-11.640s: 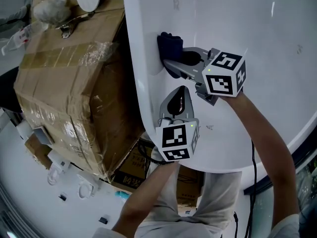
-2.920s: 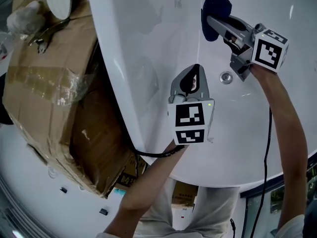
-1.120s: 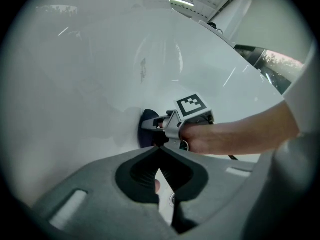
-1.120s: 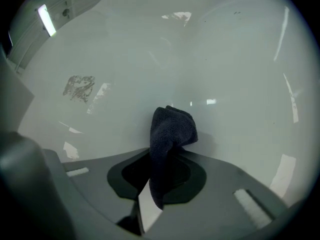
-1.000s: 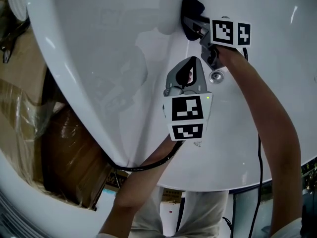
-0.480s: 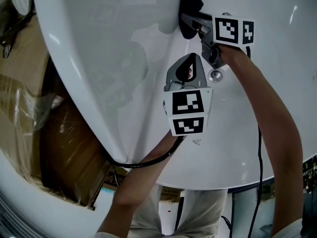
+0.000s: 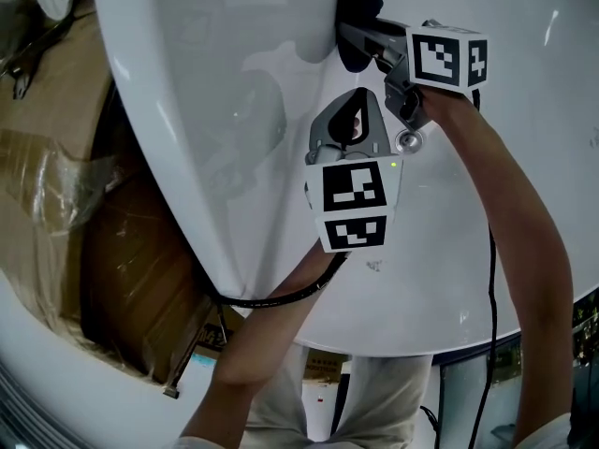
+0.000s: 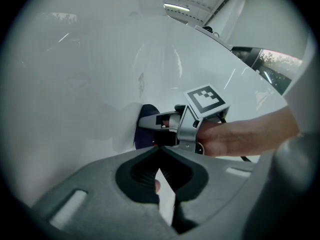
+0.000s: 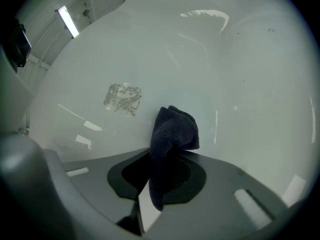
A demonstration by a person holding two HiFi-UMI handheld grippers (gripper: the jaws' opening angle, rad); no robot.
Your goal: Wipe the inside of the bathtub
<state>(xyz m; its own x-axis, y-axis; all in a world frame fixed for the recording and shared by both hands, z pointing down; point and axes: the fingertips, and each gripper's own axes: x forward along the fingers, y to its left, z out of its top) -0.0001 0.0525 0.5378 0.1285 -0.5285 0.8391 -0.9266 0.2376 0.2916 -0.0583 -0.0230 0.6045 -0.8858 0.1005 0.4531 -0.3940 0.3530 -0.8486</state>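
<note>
The right gripper's (image 9: 167, 156) jaws are clamped on a dark cloth (image 9: 172, 131). The cloth runs down between the jaws, and its bunched upper end sticks out past their tips. In the head view that bunched end of the cloth (image 7: 354, 9) lies against the white inner wall of the bathtub (image 7: 234, 82), ahead of the right gripper (image 7: 372, 37). A dull grey smudge (image 9: 123, 97) marks the wall up and to the left of the cloth, apart from it.

The left gripper's (image 8: 159, 150) jaws are closed tip to tip with nothing between them. It hangs over the tub just beside the right gripper, its tips pointing toward the cloth (image 8: 146, 134) without touching it. In the head view the left gripper (image 7: 354, 99) sits just left of a round metal drain (image 7: 408, 140) in the tub. A film-wrapped cardboard box (image 7: 56, 185) stands outside the tub to the left.
</note>
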